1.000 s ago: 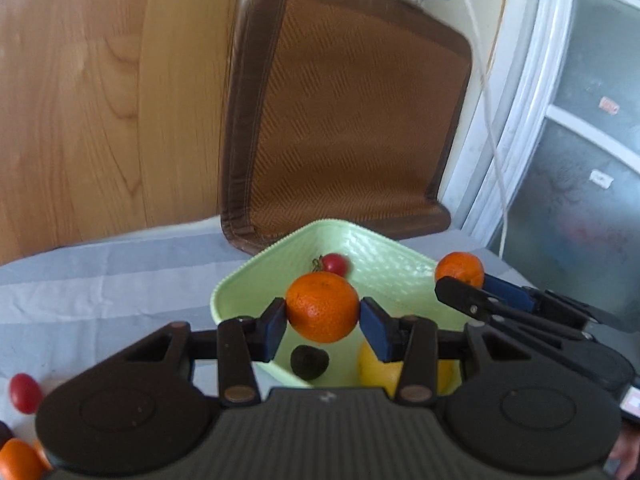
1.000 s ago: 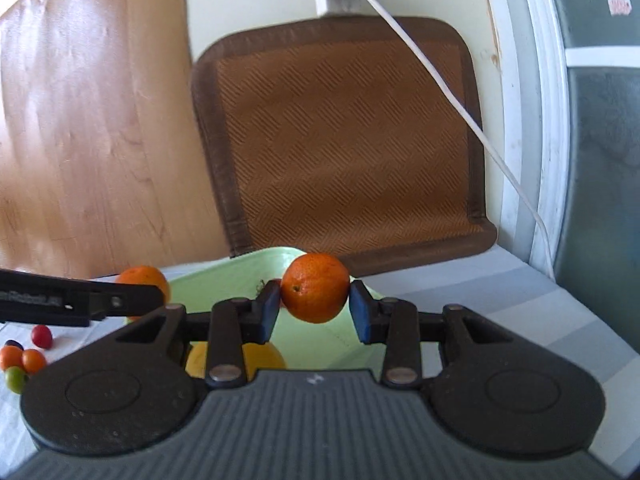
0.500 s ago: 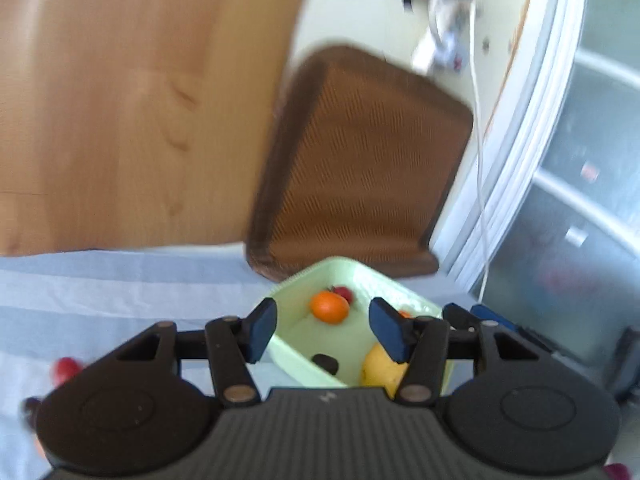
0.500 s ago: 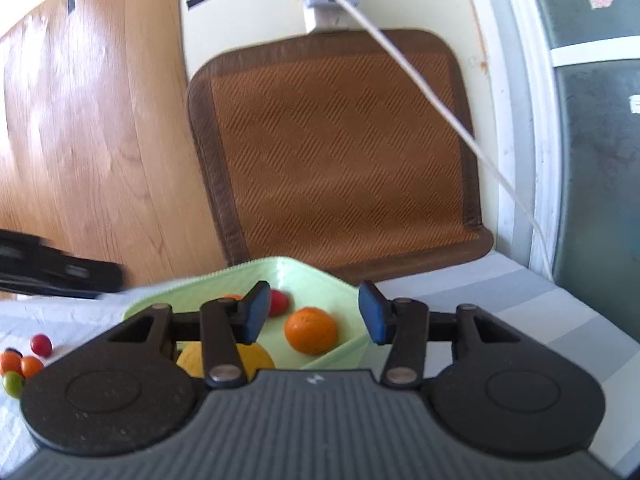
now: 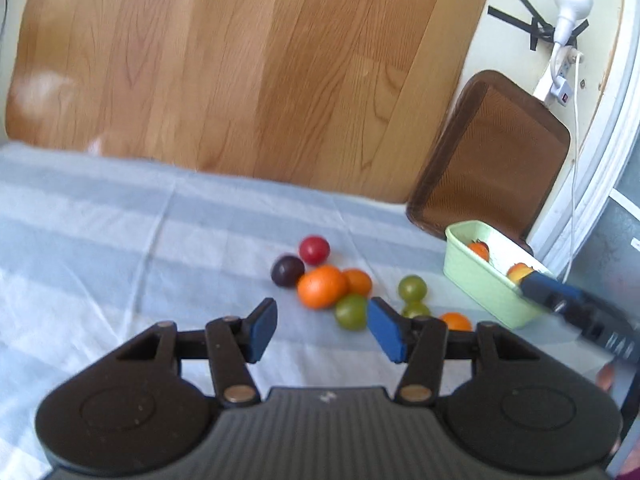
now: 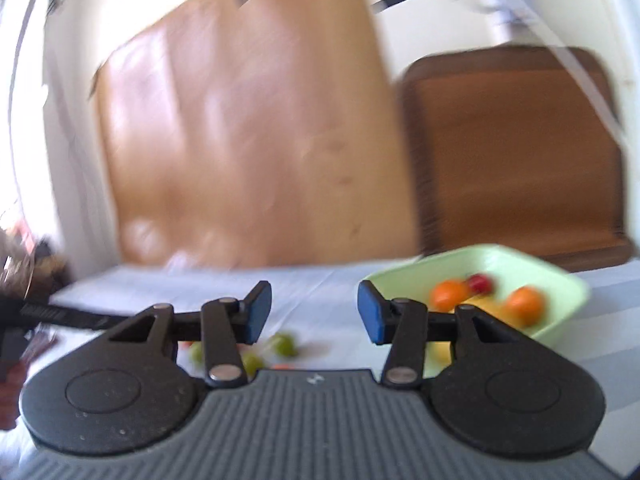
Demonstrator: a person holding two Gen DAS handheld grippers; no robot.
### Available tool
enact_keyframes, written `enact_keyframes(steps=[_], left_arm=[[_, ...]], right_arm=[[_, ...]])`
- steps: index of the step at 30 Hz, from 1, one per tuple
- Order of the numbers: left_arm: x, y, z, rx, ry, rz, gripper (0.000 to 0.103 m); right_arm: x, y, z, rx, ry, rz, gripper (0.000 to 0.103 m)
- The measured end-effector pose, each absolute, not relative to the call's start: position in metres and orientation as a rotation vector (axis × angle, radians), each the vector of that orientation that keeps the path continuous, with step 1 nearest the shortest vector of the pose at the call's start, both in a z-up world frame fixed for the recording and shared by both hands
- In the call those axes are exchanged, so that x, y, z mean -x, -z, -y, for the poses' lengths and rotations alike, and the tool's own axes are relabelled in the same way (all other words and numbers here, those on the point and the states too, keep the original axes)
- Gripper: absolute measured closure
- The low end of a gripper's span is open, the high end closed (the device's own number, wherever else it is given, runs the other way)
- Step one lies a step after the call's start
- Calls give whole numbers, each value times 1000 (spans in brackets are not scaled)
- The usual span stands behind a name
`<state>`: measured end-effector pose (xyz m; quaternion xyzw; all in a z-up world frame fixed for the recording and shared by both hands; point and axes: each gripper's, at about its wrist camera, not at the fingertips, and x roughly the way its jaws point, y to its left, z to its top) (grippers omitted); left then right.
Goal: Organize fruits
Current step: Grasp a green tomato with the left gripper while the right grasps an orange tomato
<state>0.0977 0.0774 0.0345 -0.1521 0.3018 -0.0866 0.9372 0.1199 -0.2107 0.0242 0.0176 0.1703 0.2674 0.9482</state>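
Observation:
My left gripper [image 5: 322, 330] is open and empty, above the striped cloth, just short of a pile of small fruits: an orange one [image 5: 321, 286], a green one [image 5: 351, 312], a red one [image 5: 315, 249] and a dark purple one [image 5: 287, 271]. The light green tray [image 5: 480, 284] stands to the right with fruit in it. My right gripper [image 6: 314, 314] is open and empty, left of the tray [image 6: 568, 284], which holds two oranges [image 6: 524, 306], a red fruit [image 6: 480, 283] and something yellow. Green fruits [image 6: 285, 344] lie below its fingers. The right wrist view is blurred.
A wooden board [image 5: 248, 72] and a brown woven mat [image 5: 496, 156] lean on the wall behind the table. A white cable and plug [image 5: 562, 80] hang at the right. The right gripper's finger [image 5: 576, 306] reaches over the tray's near end.
Both grippers let their oranges go into the tray and opened. Both then swung left, away from the tray, and the left one now faces the loose fruit pile.

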Motion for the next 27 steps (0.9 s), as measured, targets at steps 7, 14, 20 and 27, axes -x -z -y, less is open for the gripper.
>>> enact_keyframes(steps=[7, 14, 20, 27], left_arm=[[-110, -15, -64, 342, 223, -681, 54], [-134, -10, -54, 354, 213, -707, 54], [-136, -8, -51, 351, 201, -703, 54], [-139, -7, -40, 299, 144, -690, 73]], right_arm=[[-117, -2, 146, 239, -554, -422, 62], [-131, 0, 139, 297, -542, -444, 62], [-137, 0, 137, 299, -553, -442, 62], [-129, 2, 162, 238, -514, -473, 62]])
